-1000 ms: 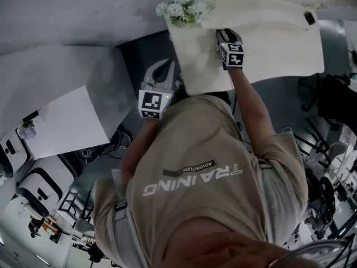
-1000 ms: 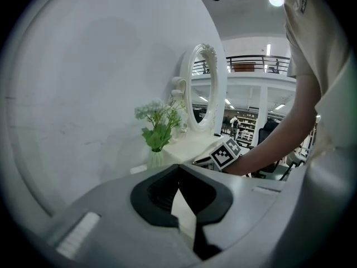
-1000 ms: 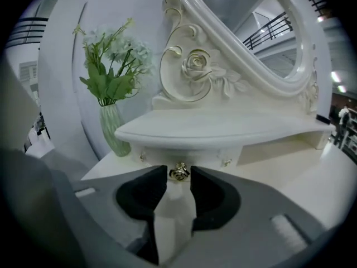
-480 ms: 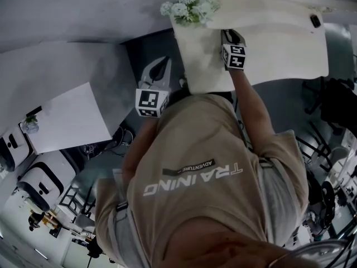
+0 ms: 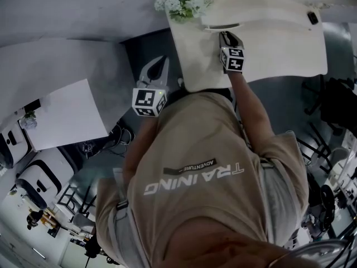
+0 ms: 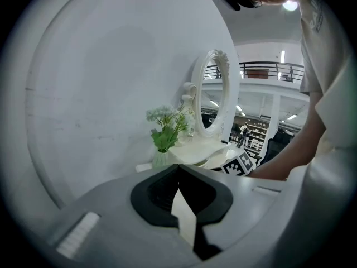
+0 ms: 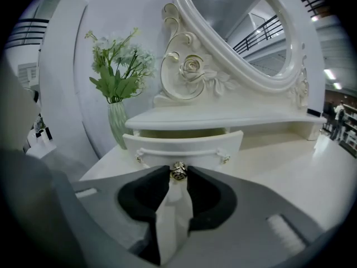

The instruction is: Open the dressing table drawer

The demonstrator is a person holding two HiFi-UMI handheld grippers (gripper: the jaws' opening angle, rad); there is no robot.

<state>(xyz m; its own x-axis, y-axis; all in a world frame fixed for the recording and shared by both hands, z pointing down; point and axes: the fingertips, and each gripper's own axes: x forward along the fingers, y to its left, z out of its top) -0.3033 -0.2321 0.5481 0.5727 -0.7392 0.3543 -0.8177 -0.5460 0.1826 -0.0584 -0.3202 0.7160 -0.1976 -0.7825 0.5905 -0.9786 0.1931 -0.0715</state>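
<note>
The cream dressing table (image 5: 279, 43) has a small drawer (image 7: 184, 147) under its mirror shelf, and the drawer stands partly pulled out, with a dark gap above its front. My right gripper (image 7: 178, 175) is shut on the drawer's small metal knob (image 7: 178, 171); in the head view this right gripper (image 5: 226, 37) reaches over the tabletop to the drawer (image 5: 223, 27). My left gripper (image 5: 163, 59) hangs beside the table's left edge, its jaws together with nothing between them. The left gripper (image 6: 178, 167) looks towards the wall and the table from the side.
A green vase of white flowers (image 7: 118, 121) stands at the table's left back corner, close to the drawer. The oval mirror (image 7: 245, 32) with carved frame rises behind the shelf. A small dark object (image 5: 313, 18) lies at the table's far right. A white panel (image 5: 61, 116) leans at the left.
The drawer has slid out a little, with a dark gap now above its front. My right gripper has drawn back towards me with the knob. The left gripper drifted slightly left.
</note>
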